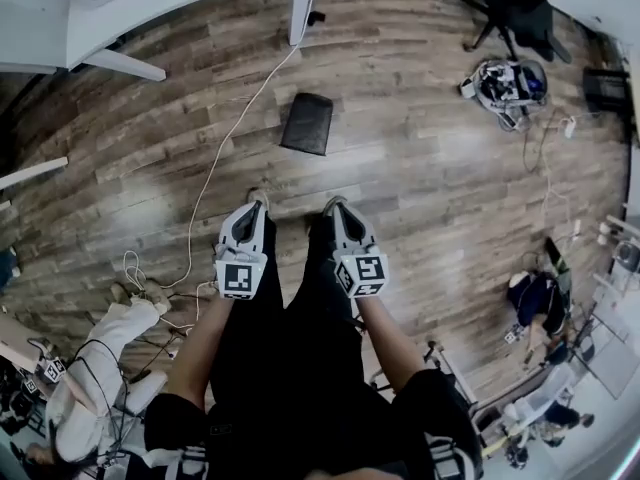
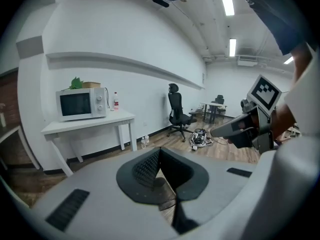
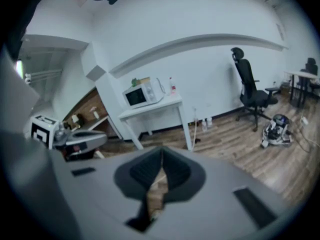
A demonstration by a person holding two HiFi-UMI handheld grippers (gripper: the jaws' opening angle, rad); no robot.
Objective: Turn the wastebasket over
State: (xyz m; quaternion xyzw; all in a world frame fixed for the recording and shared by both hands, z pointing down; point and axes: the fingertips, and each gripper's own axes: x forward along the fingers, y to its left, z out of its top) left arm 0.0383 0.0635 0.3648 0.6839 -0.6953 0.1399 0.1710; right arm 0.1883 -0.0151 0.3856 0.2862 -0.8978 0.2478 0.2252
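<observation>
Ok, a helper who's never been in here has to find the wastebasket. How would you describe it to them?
Start at the white table and follow its front leg down to the wood floor. Just past the long white cable sits the wastebasket, a dark boxy shape alone on bare boards, far from the black office chair.

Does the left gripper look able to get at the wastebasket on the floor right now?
Probably, with a forward reach: only bare floor lies between the left gripper and the wastebasket; the white cable runs off to one side. Its jaws are shut, though.
</observation>
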